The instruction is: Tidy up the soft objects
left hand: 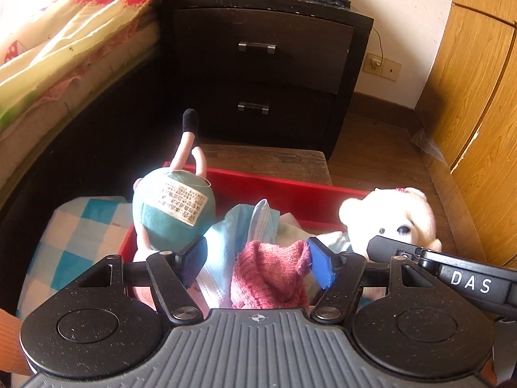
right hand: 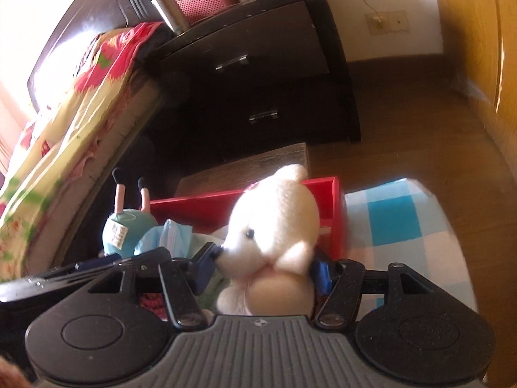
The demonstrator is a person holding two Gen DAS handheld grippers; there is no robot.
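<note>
Sitting between the right hand-held gripper's (right hand: pixel 263 266) blue pads, a fluffy white teddy bear (right hand: pixel 274 226) leans over the red box (right hand: pixel 336 213); whether they press it is unclear. The left hand-held gripper (left hand: pixel 257 258) stands open around a pink knitted piece (left hand: pixel 269 278), beside a teal plush toy (left hand: pixel 174 210).

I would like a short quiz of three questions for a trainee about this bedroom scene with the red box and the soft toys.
1. True or false: the white teddy bear sits between the fingers of the right gripper.
2. Which item lies between the fingers of the left gripper? A) pink knitted piece B) metal flask C) pink basket
3. Fill in: the teal plush toy has its legs pointing ____.

Key: 1 true; 2 A; 3 up. All soft items are in the red box, near the dark nightstand.
</note>
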